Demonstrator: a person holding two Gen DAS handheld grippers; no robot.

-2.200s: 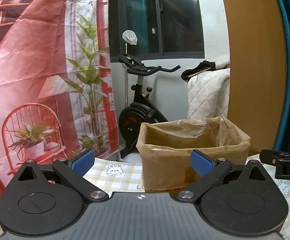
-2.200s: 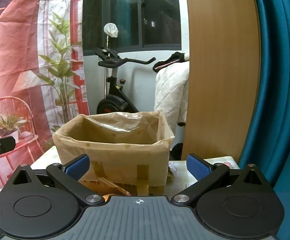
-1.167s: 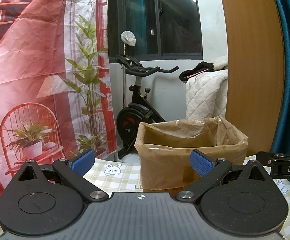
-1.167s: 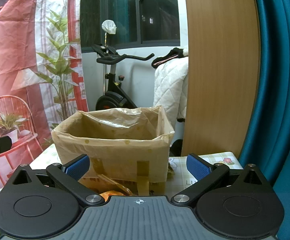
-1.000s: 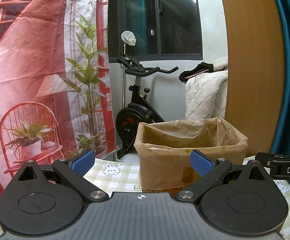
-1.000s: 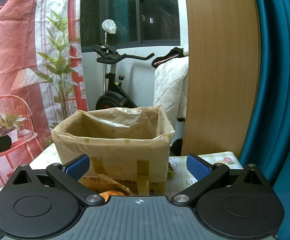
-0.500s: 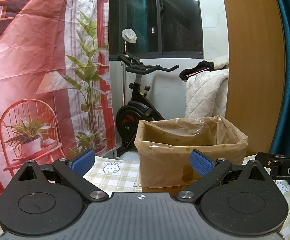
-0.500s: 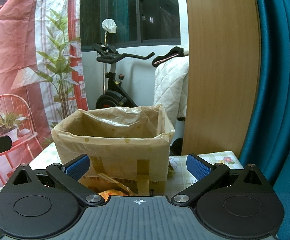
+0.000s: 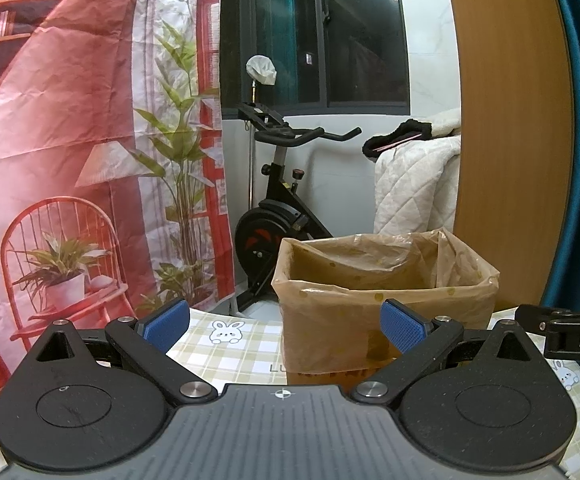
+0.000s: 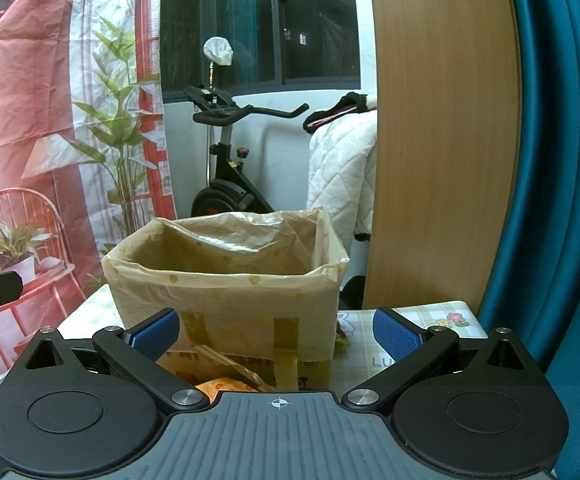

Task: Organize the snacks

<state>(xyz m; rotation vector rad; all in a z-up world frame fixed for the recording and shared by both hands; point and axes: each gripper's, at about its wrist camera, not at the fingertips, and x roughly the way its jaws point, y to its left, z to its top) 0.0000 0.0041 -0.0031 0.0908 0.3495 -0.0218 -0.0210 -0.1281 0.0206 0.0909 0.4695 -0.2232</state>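
Note:
A cardboard box lined with a tan plastic bag [image 9: 386, 304] stands on the checked tablecloth [image 9: 233, 344]; it also shows in the right wrist view [image 10: 225, 292]. My left gripper [image 9: 285, 326] is open and empty, level with the box front and short of it. My right gripper [image 10: 275, 336] is open and empty, facing the box. An orange snack packet [image 10: 225, 380] lies in front of the box, partly hidden by the right gripper body. The box inside is hidden.
The right gripper's side [image 9: 570, 336] shows at the right of the left view. An exercise bike [image 9: 277, 216], a quilt [image 9: 414, 188], a wooden panel [image 10: 442, 140], a teal curtain [image 10: 562, 160] and a red printed backdrop [image 9: 69, 120] stand behind the table.
Both grippers stay open and have only drifted slightly; the box sits a touch lower in both views.

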